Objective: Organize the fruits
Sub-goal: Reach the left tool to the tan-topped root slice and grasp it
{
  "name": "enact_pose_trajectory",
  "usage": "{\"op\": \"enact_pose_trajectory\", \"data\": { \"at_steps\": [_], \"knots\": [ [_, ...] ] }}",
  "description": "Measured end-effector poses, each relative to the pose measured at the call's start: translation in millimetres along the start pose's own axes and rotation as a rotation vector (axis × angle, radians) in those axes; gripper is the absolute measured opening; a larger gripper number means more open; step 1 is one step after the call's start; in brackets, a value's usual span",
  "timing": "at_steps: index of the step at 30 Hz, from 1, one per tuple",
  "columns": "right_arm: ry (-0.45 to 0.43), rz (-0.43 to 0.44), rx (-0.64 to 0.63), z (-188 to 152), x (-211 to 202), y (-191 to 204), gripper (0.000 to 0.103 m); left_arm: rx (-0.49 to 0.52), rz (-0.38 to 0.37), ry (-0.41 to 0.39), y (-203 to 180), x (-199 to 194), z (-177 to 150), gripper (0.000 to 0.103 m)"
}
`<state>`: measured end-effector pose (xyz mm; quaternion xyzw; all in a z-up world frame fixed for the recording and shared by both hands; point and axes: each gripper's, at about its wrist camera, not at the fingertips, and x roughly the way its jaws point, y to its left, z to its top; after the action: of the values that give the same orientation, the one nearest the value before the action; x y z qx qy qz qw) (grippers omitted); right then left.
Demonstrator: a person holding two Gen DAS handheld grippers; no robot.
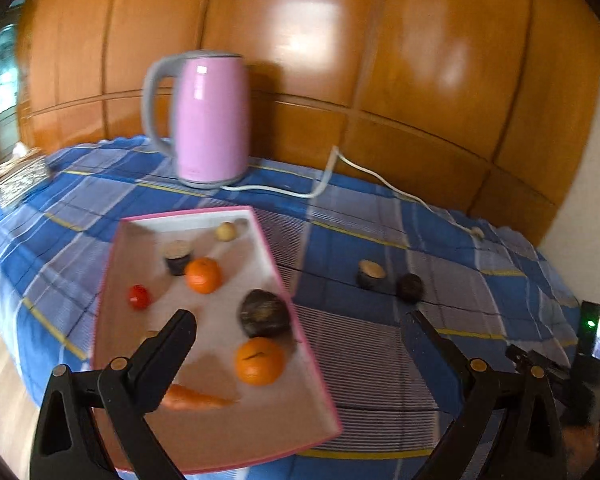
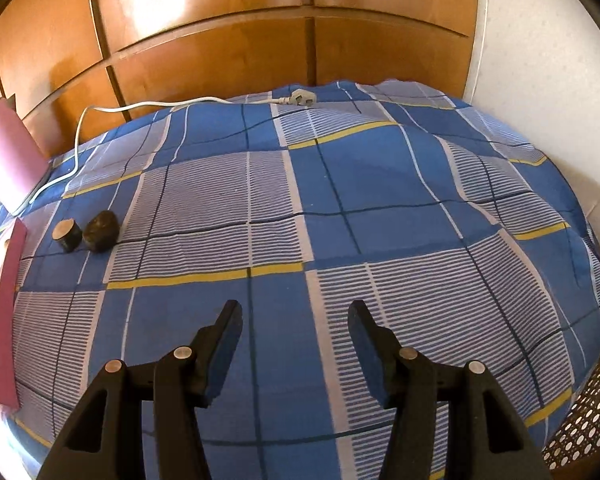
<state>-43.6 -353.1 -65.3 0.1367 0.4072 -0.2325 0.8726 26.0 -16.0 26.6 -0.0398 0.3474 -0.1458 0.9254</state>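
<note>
A pink-rimmed white tray point(image 1: 260, 236) lies on the blue checked cloth. It holds two oranges point(image 1: 259, 361), a dark round fruit point(image 1: 265, 313), a red tomato point(image 1: 139, 297), a dark cut piece point(image 1: 177, 256), a small yellowish fruit point(image 1: 226, 231) and a carrot point(image 1: 196, 400). My left gripper point(image 1: 300, 324) hovers open over the tray's near right side, gripping nothing. Two dark pieces lie on the cloth right of the tray: a cut one point(image 2: 67, 234) and a round one point(image 2: 101, 230). My right gripper point(image 2: 295, 312) is open over bare cloth, well right of them.
A pink kettle point(image 1: 212, 120) stands at the back by the wooden panels, its white cord point(image 1: 364, 172) trailing to a plug point(image 2: 300, 98). A woven box point(image 1: 18, 178) sits at the far left. A black device with a green light point(image 1: 594, 332) shows at the right edge.
</note>
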Motion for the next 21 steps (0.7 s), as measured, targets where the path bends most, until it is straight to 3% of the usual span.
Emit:
{"op": "enact_pose_trajectory", "data": {
  "at_steps": [4,9,21],
  "knots": [
    [-0.015,-0.008,0.005,-1,-1,-5,0.056,0.019,-0.017,0.024,-14,8,4,0.103],
    [-0.029,-0.023,0.026,2,1,-16,0.056,0.085,0.043,0.065,-32,25,7,0.103],
    [-0.026,-0.036,0.083,5,8,-35,0.056,0.148,0.083,0.151,-54,70,13,0.103]
  ]
}}
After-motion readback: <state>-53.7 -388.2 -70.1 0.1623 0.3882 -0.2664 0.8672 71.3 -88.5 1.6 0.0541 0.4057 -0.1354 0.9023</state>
